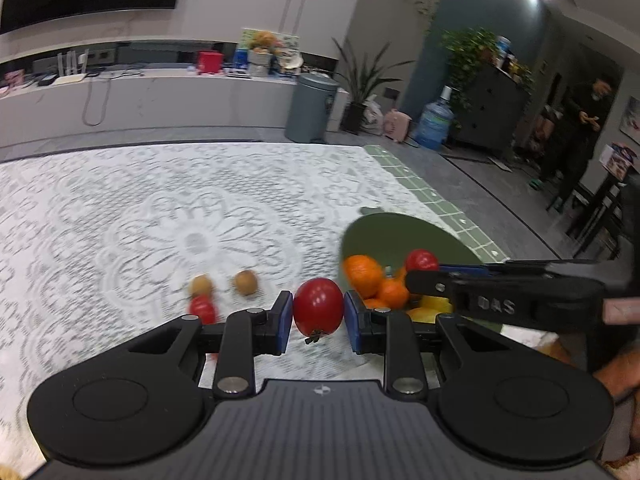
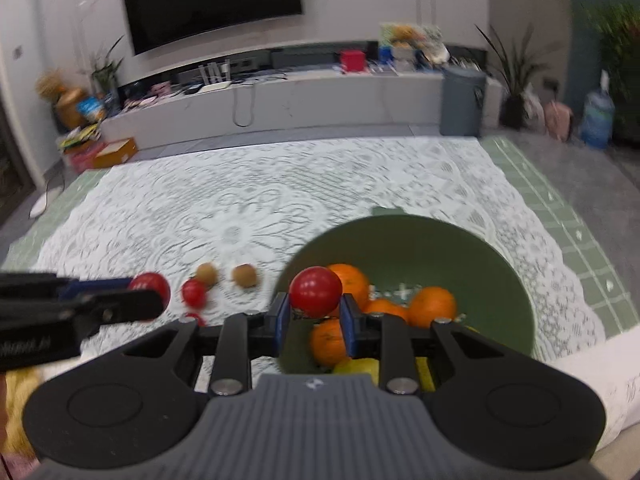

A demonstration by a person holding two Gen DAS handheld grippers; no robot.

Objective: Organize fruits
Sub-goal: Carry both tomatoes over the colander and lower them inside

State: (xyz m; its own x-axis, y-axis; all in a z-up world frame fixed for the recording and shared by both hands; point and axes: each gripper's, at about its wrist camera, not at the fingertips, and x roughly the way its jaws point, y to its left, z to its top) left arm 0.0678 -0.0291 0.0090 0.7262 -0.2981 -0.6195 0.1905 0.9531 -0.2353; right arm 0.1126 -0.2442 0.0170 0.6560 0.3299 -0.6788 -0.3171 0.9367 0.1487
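Note:
My left gripper (image 1: 318, 320) is shut on a red tomato (image 1: 318, 306), held just left of the green bowl (image 1: 400, 232); it also shows in the right wrist view (image 2: 148, 292), where its tomato (image 2: 154, 282) peeks out. My right gripper (image 2: 314, 316) is shut on another red tomato (image 2: 316, 291) over the near left rim of the bowl (image 2: 460, 248). The bowl holds several oranges (image 2: 433, 306) and yellow lemons (image 2: 358, 366). On the lace cloth lie a small tomato (image 2: 194, 292) and two brown kiwis (image 2: 245, 275).
The white lace cloth (image 2: 240, 208) covers a green tiled table (image 2: 568, 216). Beyond it stand a low TV bench (image 2: 280, 100), a grey bin (image 2: 462, 102) and a water jug (image 2: 597, 120). A person (image 1: 580, 120) stands at far right.

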